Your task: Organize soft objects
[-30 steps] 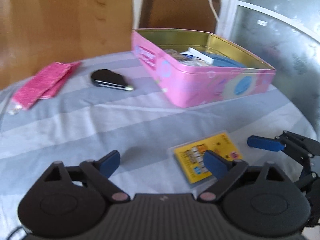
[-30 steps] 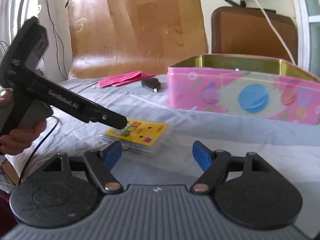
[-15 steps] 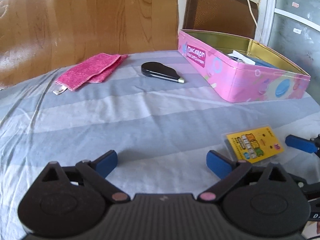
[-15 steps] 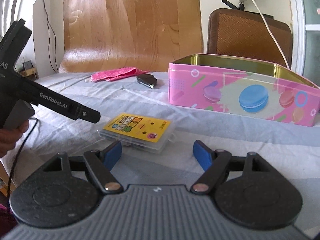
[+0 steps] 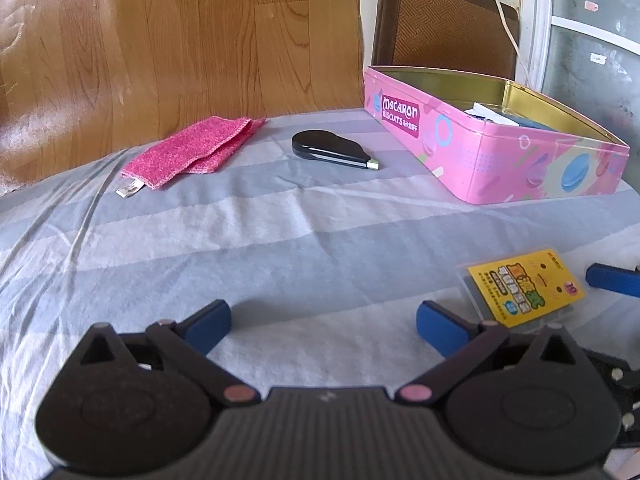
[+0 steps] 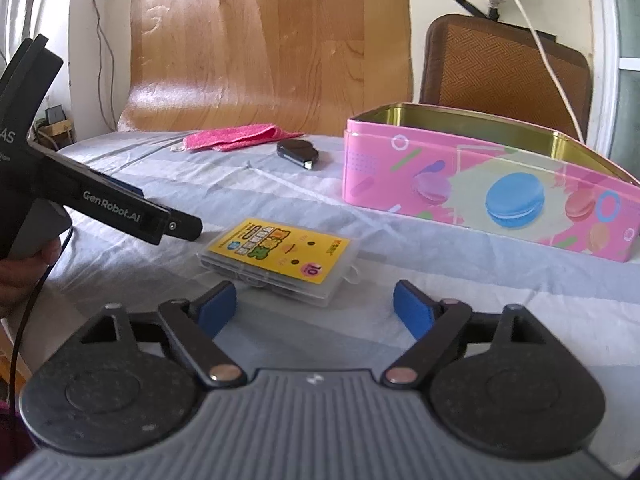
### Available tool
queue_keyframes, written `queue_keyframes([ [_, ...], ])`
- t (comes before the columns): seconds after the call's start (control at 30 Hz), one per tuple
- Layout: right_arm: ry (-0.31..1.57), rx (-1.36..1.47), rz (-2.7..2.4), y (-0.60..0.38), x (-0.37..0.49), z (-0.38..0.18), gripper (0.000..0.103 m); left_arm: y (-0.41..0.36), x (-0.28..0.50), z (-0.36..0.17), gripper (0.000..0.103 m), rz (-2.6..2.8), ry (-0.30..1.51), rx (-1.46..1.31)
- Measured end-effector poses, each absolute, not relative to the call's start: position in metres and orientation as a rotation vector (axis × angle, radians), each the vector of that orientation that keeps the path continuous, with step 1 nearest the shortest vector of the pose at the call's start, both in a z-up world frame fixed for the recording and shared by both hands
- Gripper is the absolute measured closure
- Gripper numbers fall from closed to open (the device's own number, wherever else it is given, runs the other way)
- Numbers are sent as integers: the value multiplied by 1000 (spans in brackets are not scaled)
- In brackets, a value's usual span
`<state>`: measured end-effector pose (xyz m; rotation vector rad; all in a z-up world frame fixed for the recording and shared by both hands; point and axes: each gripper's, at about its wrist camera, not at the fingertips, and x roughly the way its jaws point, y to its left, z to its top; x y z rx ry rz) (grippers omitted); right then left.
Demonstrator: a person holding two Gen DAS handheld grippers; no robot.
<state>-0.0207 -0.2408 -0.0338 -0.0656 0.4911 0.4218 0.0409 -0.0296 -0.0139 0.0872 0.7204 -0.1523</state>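
The folded pink cloth (image 5: 192, 148) lies on the striped sheet (image 5: 280, 248), left of the macaron tin (image 5: 496, 160). Judged light, limp, non-slip; best pinched across the doubled edge. Left tongs (image 5: 322, 322) and right tongs (image 6: 316, 306) have just been opening, nothing between them.

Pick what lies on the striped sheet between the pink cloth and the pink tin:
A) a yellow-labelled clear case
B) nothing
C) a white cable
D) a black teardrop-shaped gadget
D: in the left wrist view the black gadget lies flat on the sheet, with the pink cloth on one side and the pink tin on the other.
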Motion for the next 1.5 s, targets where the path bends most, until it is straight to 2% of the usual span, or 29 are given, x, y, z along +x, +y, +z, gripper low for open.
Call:
queue_keyframes([
  [0.1, 519, -79, 436, -238, -17, -33, 0, -30, 40, -14, 0, -150, 714, 91],
  [1.1, 524, -81, 417, -232, -21, -34, 0, -28, 37, -14, 0, -166, 700, 94],
  [1.4, 537, -97, 440, -236, -18, -32, 0, -15, 34, -12, 0, -214, 682, 21],
  [1.5, 551, -106, 445, -235, -16, -30, 0, -10, 35, -8, 3, -230, 706, -2],
])
